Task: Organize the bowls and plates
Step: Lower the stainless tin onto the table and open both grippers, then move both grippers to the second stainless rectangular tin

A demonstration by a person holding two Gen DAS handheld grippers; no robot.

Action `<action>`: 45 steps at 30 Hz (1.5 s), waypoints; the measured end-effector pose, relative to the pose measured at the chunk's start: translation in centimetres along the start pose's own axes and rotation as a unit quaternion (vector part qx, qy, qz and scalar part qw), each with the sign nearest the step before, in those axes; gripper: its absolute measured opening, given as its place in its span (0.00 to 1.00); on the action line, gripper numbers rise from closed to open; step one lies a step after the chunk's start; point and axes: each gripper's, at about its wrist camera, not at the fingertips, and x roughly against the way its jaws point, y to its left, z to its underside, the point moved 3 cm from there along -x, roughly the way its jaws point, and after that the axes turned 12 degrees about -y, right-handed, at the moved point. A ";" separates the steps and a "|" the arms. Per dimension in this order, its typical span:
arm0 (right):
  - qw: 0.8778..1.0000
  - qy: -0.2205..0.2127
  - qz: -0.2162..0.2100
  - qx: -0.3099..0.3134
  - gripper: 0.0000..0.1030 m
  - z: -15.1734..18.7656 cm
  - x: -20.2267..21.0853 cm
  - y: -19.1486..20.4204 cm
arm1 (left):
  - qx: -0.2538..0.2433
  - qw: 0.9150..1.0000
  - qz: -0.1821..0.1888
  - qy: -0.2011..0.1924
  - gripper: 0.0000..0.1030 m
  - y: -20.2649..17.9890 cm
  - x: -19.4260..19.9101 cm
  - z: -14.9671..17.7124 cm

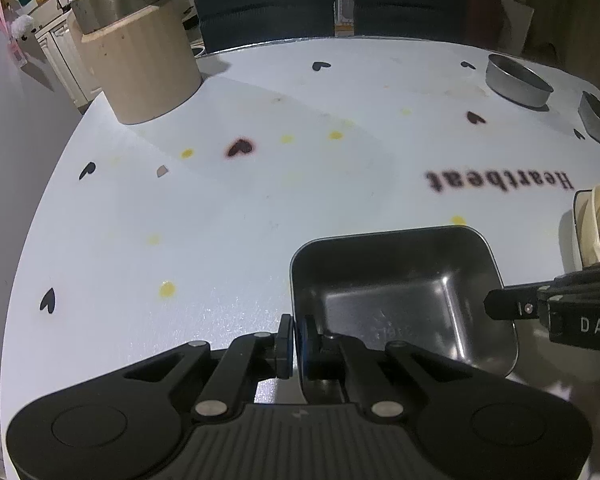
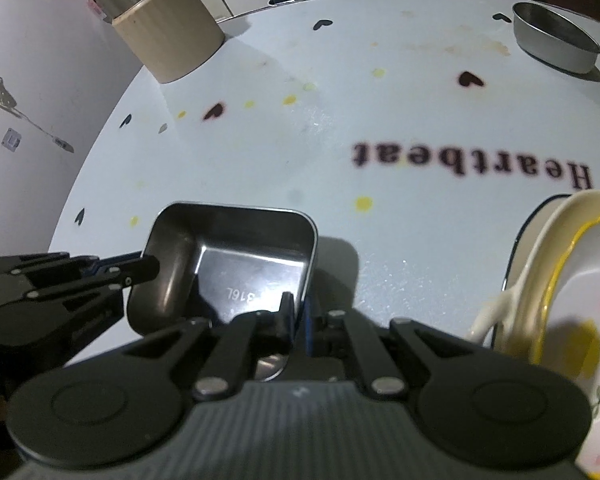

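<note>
- Pinching the left wall of a square steel dish [image 1: 400,296], the left hand-held gripper [image 1: 294,344] has its fingers nearly together, one outside the wall and one inside.
- Clamping the dish's right wall the same way, the right hand-held gripper [image 2: 298,320] is closed on the rim, with its tip also visible in the left view at the dish's far side.
- The dish sits at the near edge of the white tabletop [image 1: 260,184]; the stamp "316L" reads on its bottom in the right view.
- "Heartbeat" is printed upside down on the tabletop, and "DAS" shows on the right gripper's body.
- A stack of cream plates [image 2: 572,292] stands just right of the dish; a round metal tin [image 2: 556,38] lies well apart at the far edge.
</note>
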 end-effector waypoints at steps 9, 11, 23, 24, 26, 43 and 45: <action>1.000 0.000 0.004 0.009 0.06 -0.2 -0.6 0.6 | 0.007 1.000 0.007 0.002 0.04 0.3 -0.3 0.1; 1.000 0.000 0.006 0.010 0.06 -0.2 -0.8 0.8 | 0.009 1.000 0.011 0.002 0.04 0.4 -0.3 0.1; 0.999 -0.004 0.023 0.035 0.15 0.1 -1.0 1.2 | 0.031 0.999 0.035 0.004 0.22 1.0 0.1 0.2; 0.999 -0.004 0.024 0.034 0.16 0.2 -0.9 1.2 | 0.031 0.999 0.036 0.005 0.22 1.0 0.1 0.3; 0.999 -0.006 0.027 0.034 0.21 0.2 -0.9 1.2 | 0.031 0.999 0.037 0.006 0.26 1.1 0.2 0.3; 0.996 -0.048 0.032 0.071 0.75 -0.2 1.5 1.2 | 0.042 0.999 0.033 -0.008 0.97 1.4 2.4 0.0; 0.995 -0.059 0.032 0.076 0.81 -0.5 2.1 1.1 | 0.042 0.999 0.029 -0.013 0.99 1.3 2.7 -0.2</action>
